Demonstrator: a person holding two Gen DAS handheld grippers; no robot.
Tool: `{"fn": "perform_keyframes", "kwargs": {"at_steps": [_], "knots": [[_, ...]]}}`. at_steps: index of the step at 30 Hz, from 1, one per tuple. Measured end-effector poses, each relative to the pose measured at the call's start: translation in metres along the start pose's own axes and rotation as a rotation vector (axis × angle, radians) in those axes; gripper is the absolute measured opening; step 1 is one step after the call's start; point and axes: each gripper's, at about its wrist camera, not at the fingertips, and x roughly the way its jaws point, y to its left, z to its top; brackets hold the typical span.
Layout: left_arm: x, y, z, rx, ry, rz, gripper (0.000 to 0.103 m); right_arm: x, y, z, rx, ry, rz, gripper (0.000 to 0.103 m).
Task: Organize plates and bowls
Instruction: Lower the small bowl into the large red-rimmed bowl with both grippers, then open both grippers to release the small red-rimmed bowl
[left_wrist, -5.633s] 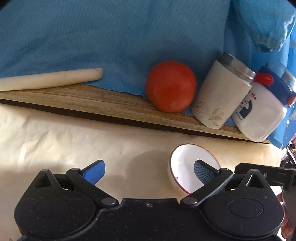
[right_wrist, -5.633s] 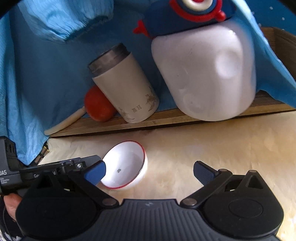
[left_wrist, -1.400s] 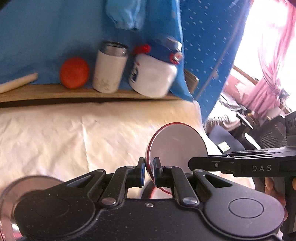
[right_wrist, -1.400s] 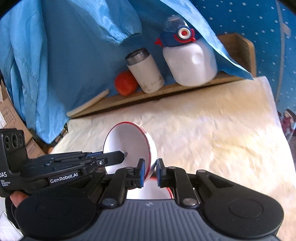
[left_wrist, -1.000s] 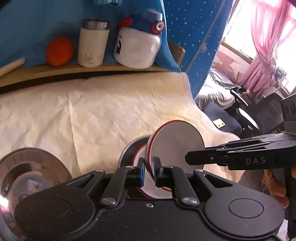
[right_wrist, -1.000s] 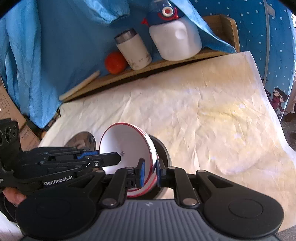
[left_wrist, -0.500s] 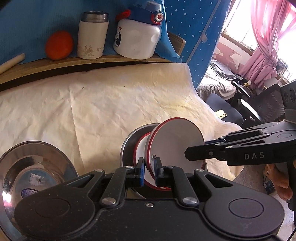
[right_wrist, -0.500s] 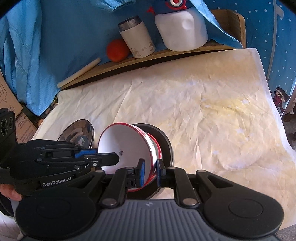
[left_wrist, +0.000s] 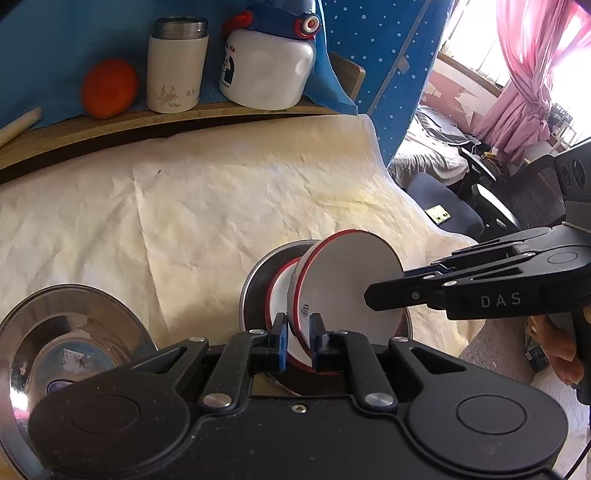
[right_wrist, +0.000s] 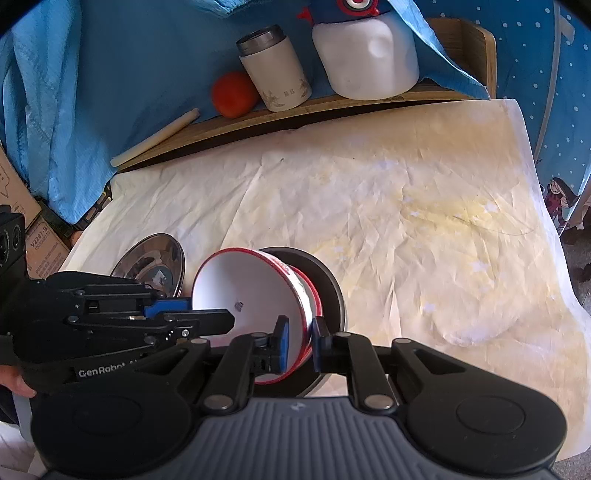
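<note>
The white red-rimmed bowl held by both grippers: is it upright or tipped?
Tipped. The white red-rimmed bowl has its opening turned sideways, its rim pinched by both grippers above the dark metal bowl.

Strong daylight is pouring in from the window (left_wrist: 561, 55) at the upper right of the left wrist view, blowing out the glass and the pink curtain (left_wrist: 524, 85) to near white. Both pictures are staying sharp, with no motion blur. Glare is glinting off the steel bowl (left_wrist: 55, 354). Fisheye distortion is bending the wooden shelf (right_wrist: 332, 107) and darkening the 4 corners. The cream cloth (right_wrist: 406, 206) is showing soft shadows in its creases.
</note>
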Motion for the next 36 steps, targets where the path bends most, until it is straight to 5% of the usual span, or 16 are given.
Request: {"fn": "perform_keyframes", "kwargs": {"at_steps": [21, 36], "knots": [[0.0002, 0.0049, 0.0031, -0.009, 0.004, 0.027, 0.016, 0.0009, 0.0013, 0.0031, -0.012, -0.002, -0.004, 0.02], [-0.009, 0.0059, 0.0017, -0.013, -0.023, 0.015, 0.022, -0.0062, -0.003, 0.0005, 0.002, -0.029, 0.006, 0.035]]}}
